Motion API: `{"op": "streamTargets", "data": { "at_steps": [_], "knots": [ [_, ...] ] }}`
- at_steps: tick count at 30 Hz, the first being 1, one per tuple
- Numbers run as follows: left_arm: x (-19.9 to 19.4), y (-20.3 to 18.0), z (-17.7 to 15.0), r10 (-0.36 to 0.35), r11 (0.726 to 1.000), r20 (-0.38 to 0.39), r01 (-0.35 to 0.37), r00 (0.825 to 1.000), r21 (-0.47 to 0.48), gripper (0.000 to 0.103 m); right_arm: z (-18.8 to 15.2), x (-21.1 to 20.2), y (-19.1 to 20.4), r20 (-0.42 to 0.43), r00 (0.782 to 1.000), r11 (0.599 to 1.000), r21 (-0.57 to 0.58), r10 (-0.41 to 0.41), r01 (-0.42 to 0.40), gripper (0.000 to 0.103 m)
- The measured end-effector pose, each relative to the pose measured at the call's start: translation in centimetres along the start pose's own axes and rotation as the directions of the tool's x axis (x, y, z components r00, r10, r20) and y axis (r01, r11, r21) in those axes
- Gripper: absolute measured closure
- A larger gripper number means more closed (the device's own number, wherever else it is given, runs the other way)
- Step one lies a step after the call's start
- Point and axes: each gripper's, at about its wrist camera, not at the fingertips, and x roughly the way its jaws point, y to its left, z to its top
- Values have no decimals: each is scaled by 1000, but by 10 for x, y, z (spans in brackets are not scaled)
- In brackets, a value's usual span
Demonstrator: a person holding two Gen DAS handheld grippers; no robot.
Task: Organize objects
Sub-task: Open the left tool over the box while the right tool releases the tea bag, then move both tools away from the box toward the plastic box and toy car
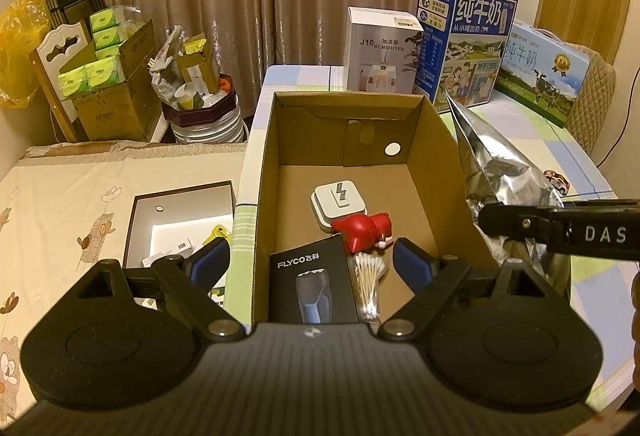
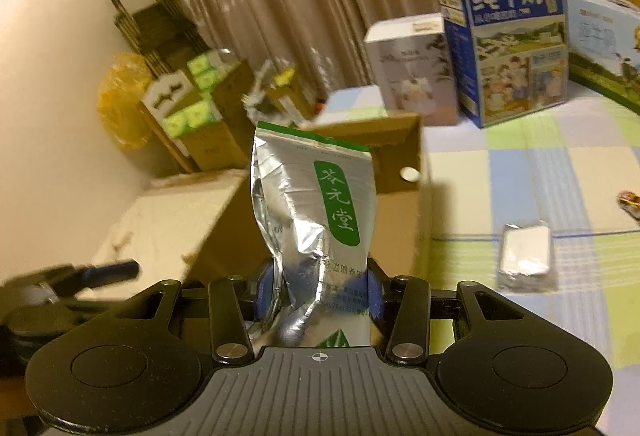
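Foil pouch clamped in R tongs, L tongs wide over cardboard box

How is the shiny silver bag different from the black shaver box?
The silver bag is crinkly foil with a green label; the shaver box is smooth, black and flat-sided. The bag is held upright in the right gripper, outside the cardboard box; the shaver box rests inside it, untouched, in front of the open left gripper. Both have printed writing.

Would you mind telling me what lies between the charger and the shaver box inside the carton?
A red toy lies between the charger and shaver box, seen in the left wrist view.
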Motion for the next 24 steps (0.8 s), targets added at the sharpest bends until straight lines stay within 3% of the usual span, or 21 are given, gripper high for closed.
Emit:
{"op": "streamTargets", "data": {
  "at_steps": [2,3,12,24],
  "knots": [
    [1,1,1,1,1000,-1,-1,1000,-2,17,5,-1,-2,30,999,1000,17,-11,10,38],
    [1,1,1,-1,1000,-2,1,1000,-4,17,7,-3,-3,41,999,1000,25,-2,1,37],
    [-2,1,-4,2,1000,-2,-2,1000,-19,17,-2,-21,-23,16,999,997,62,-49,48,37],
    [-48,-26,-9,-39,996,66,44,997,-80,16,-40,-105,-85,11,984,976,129,-180,177,37]
  ]
}}
